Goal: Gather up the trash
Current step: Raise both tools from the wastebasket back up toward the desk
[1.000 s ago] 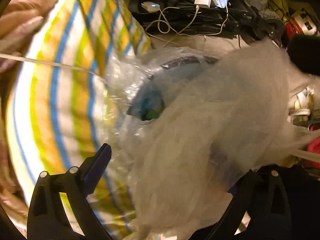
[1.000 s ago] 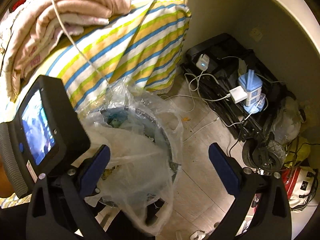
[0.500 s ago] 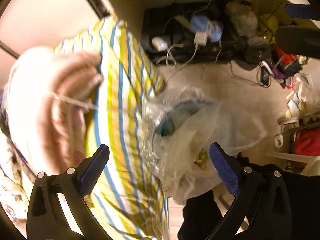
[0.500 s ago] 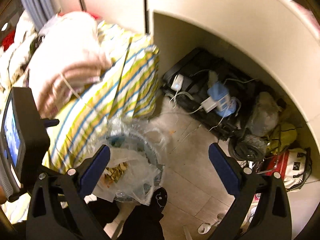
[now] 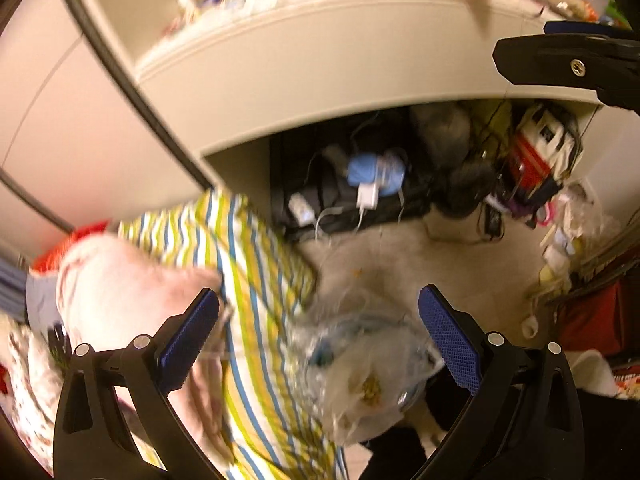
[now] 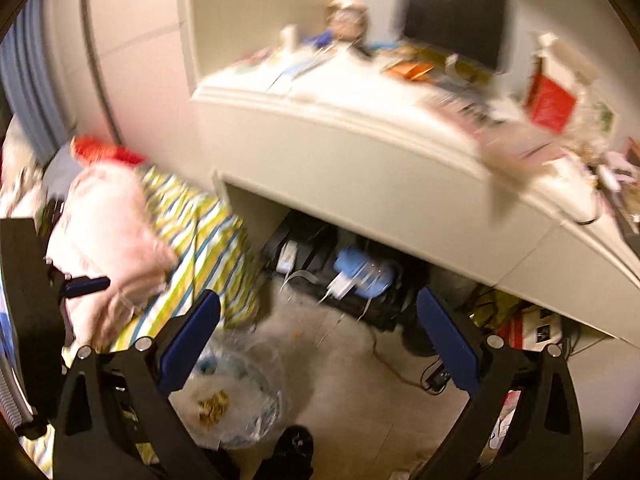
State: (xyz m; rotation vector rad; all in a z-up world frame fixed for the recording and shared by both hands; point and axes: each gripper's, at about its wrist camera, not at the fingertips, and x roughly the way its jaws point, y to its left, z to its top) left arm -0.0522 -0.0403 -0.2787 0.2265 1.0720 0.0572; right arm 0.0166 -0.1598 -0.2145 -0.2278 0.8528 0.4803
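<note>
We hold both grippers, left gripper (image 5: 318, 344) and right gripper (image 6: 318, 346), jaws wide and empty, above the lined trash bin (image 6: 236, 392) on the floor beside the striped bedding (image 6: 200, 240). Between drops, we judge; next we need fresh litter from the cluttered desk (image 6: 360, 128).

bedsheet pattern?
White bedsheet with green, yellow and blue stripes; clearest in left wrist view.

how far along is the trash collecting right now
Some trash already sits in the clear trash bag on the floor beside the striped bedding; yellowish scraps show inside it. Nothing is in hand: the left tool and right tool are both open and empty, raised above the bag. Left to do: the white desk looks littered with wrappers and papers, though blur hides which are trash.
</note>
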